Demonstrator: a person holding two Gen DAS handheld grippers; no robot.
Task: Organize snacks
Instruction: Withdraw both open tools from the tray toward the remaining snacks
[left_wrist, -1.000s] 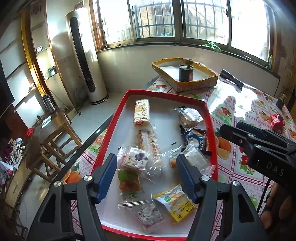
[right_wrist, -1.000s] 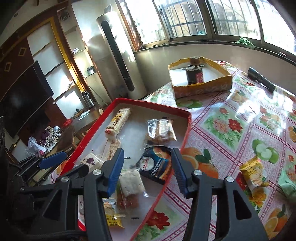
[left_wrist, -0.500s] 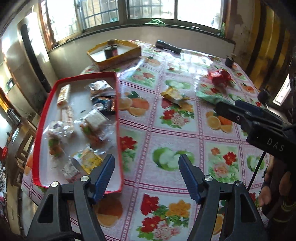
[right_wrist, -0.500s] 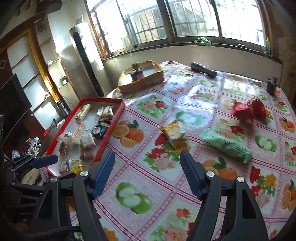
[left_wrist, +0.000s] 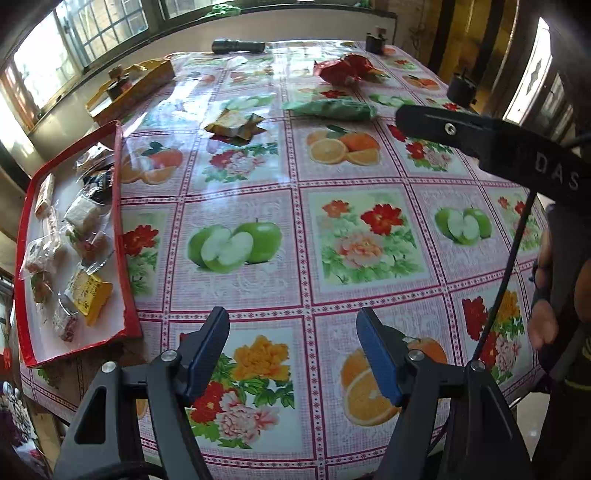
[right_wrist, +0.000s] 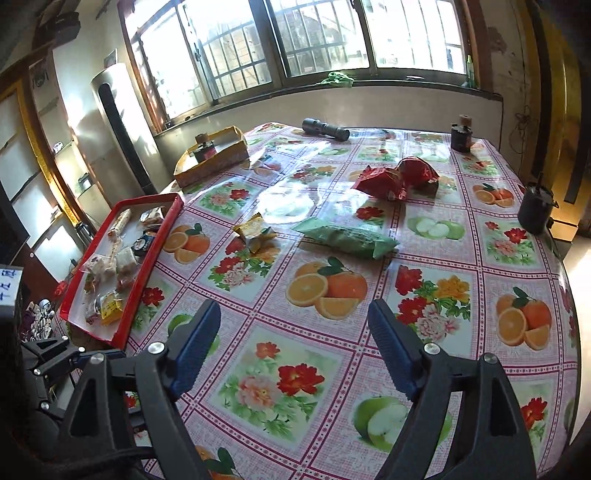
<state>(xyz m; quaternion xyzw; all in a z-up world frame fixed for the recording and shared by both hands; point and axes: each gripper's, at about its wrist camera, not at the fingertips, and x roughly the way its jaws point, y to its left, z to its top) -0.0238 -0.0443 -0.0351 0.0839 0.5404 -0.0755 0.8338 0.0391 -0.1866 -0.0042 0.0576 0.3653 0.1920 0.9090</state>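
**Both grippers empty over the fruit-print tablecloth, loose snacks ahead**

At the far left I see the red-rimmed rectangular tray with a white floor, sitting at the table's left edge and holding a cluster of small wrapped snacks in clear and yellow wrappers. Beyond it, near the window, sits a yellow cardboard box lid with a small dark jar inside.

My left gripper hangs over the glossy pink-checked tablecloth with fruit and flower panels, its blue-padded fingers released and wide apart with nothing between them. My right gripper is likewise empty, and its jaws are opening over the cloth.

Moving right across the table, three snacks lie loose, outside the tray: a crumpled yellow foil packet nearest the tray, a long green plastic packet just beside it, and further back a crinkled red foil bag. A black torch lies near the window edge. Two dark cylindrical cans stand towards the right side.
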